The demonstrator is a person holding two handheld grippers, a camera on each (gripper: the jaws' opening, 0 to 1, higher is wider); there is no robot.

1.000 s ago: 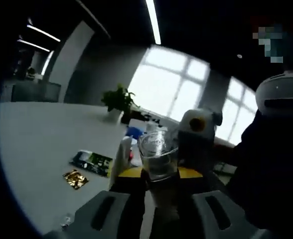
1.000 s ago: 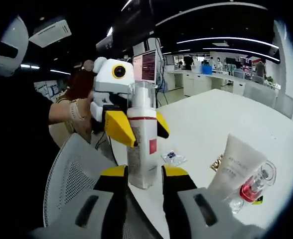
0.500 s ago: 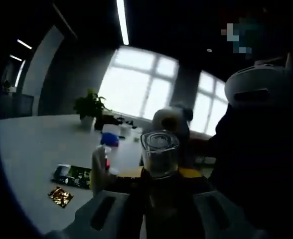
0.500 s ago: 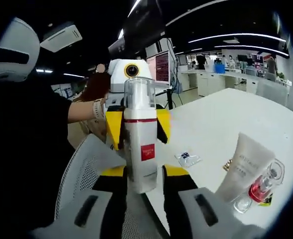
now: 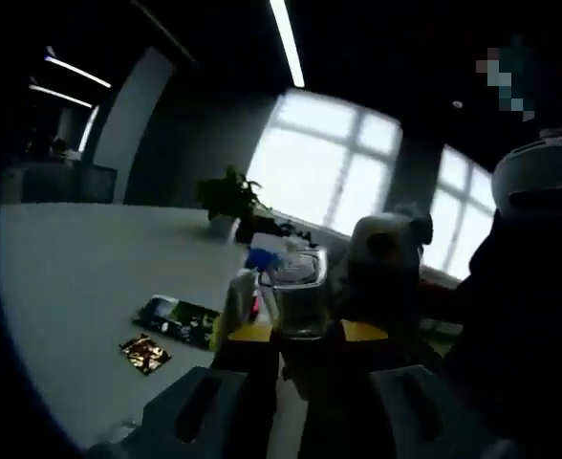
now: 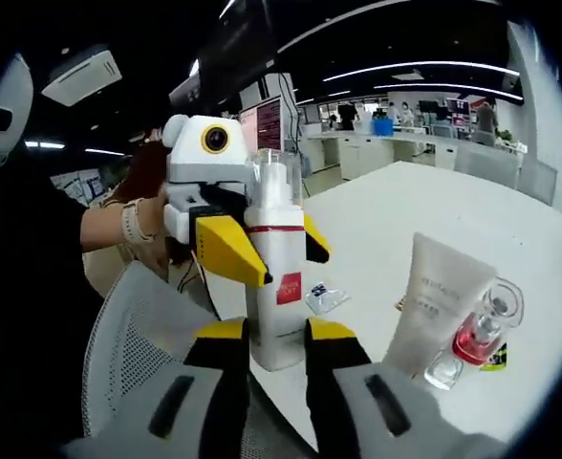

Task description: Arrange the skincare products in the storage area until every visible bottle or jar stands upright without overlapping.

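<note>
Count: one pump bottle (image 6: 274, 277), one tube (image 6: 437, 301), one red vial (image 6: 474, 333), three sachets (image 6: 323, 297) (image 5: 145, 352) (image 5: 179, 317).

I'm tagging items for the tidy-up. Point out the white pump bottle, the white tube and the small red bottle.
white pump bottle (image 6: 276, 306): right gripper view, on its white body at the red label.
white tube (image 6: 437, 301): right gripper view, middle of its front face.
small red bottle (image 6: 469, 345): right gripper view, on the red liquid.

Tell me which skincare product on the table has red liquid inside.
The small clear glass bottle, leaning beside the white tube. The tube is opaque, and the tall pump bottle is white with only a red label.
</note>
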